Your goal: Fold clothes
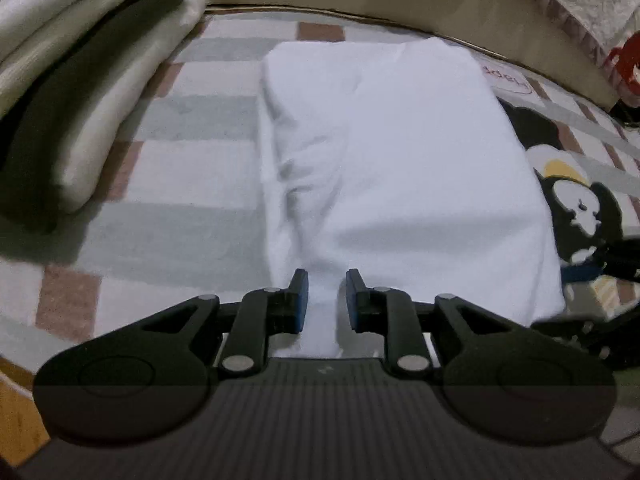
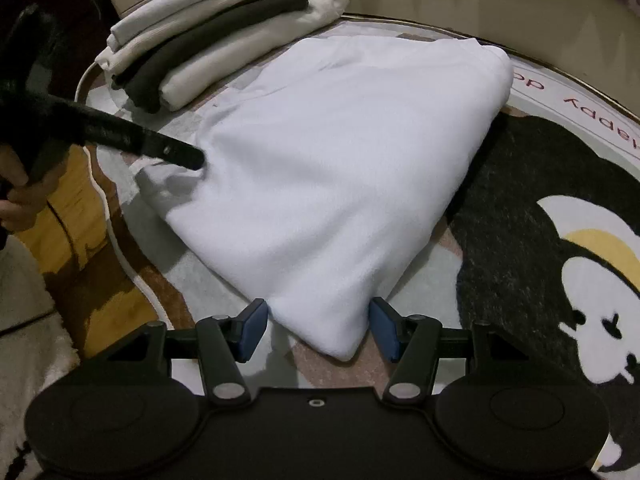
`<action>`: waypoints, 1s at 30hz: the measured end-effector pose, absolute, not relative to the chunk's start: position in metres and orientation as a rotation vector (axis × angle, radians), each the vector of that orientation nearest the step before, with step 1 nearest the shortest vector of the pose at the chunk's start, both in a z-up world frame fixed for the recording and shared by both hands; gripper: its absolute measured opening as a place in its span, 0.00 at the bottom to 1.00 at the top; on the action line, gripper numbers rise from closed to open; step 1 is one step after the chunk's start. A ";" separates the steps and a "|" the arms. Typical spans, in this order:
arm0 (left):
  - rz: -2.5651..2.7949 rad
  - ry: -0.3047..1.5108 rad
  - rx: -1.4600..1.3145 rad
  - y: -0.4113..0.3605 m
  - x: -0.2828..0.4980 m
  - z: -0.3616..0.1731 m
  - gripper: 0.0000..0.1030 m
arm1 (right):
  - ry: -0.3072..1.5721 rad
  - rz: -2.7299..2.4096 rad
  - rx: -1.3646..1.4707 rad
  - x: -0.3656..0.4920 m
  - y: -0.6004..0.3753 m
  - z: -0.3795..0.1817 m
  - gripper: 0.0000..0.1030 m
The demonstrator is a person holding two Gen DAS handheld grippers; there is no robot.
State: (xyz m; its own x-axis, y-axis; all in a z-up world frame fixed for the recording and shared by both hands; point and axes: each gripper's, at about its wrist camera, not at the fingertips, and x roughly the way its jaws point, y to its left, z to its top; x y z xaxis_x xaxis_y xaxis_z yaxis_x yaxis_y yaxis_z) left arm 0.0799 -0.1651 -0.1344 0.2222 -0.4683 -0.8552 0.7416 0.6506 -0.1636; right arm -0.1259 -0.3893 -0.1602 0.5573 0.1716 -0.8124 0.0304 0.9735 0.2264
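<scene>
Left gripper (image 1: pixel 327 300) pinches the folded white garment (image 1: pixel 400 168) at its near edge; right gripper (image 2: pixel 318 330), jaws spread, straddles a near corner; the garment's long axis runs away from both.

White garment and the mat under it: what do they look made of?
The white garment looks like soft, matte knit fabric, perhaps fleecy cotton: its surface is faintly fuzzy, and its folds are rounded and thick. The mat looks like short-pile printed carpet: its dark patch shows a speckled nap, with a thin bound edge. Exact fibres cannot be told.
</scene>
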 end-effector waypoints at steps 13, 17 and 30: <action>-0.918 0.923 -0.183 -0.157 0.130 -0.106 0.32 | 0.773 -0.051 0.381 -0.117 -0.457 -0.122 0.59; -0.859 0.885 0.066 -0.205 0.128 -0.127 0.28 | 0.737 -0.099 0.445 -0.080 -0.485 -0.125 0.59; -0.845 0.945 0.009 -0.209 0.149 -0.168 0.33 | 0.682 -0.216 0.676 0.019 -0.549 -0.165 0.16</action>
